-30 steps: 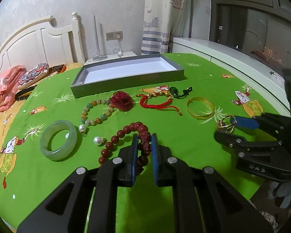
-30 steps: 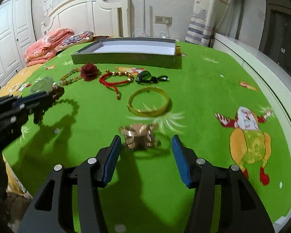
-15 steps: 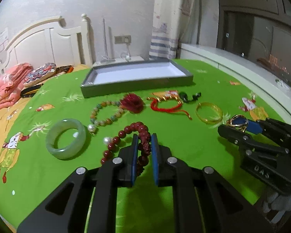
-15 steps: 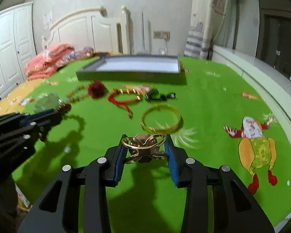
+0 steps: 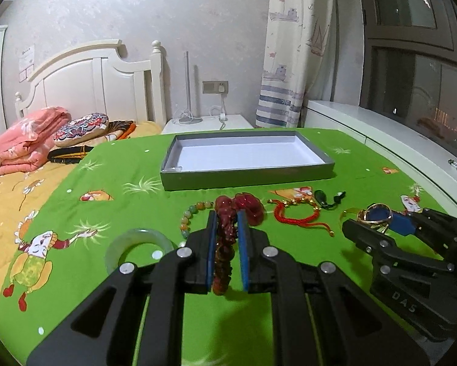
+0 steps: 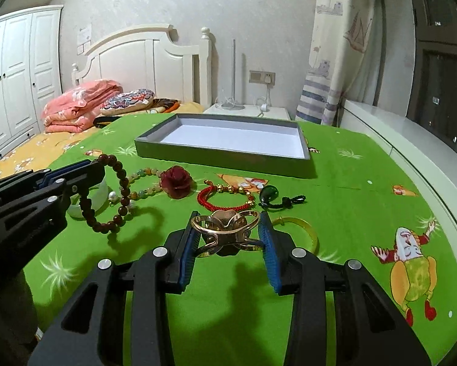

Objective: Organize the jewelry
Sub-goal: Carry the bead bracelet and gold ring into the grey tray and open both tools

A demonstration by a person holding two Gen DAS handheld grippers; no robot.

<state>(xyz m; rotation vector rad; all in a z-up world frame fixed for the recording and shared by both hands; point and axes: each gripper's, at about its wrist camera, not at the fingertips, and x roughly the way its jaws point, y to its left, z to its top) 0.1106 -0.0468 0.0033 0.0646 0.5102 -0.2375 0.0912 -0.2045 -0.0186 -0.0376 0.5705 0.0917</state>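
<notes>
On the green cartoon-print cloth [image 6: 365,213], going left to right, the left gripper [image 5: 225,238] has its blue pads pressed together on a dark red bead bracelet [image 5: 225,244]. In the right wrist view the bracelet [image 6: 106,201] hangs as a loop from the gripper's tips, its lower beads just above the cloth or barely brushing it; I cannot tell which. Below and beside it lie a pale jade bangle [image 5: 137,244], a multicoloured bead strand [image 6: 146,183] and a red rose piece [image 6: 176,181]. Next come a red cord bracelet [image 6: 225,198] with gold beads, a dark green pendant [image 6: 269,195] on a black cord, and a gold bangle [image 6: 301,228] partly hidden behind the right gripper.

The right gripper [image 6: 228,238] pinches a rose-gold openwork ornament [image 6: 225,228] between its blue pads, clear of the cloth. The grey tray [image 6: 222,152] with a white floor sits well beyond both grippers, with nothing in it.

A second ago the right jaws stood wide around the ornament as it lay on the cloth; now they grip it and it is lifted. The bead bracelet, then lying mostly on the cloth, now dangles. Both views show the tray nearer and more of the wall, so both grippers have risen and moved forward.

Both grippers point forward and slightly downward toward the tray, side by side, the left one level with the right.
</notes>
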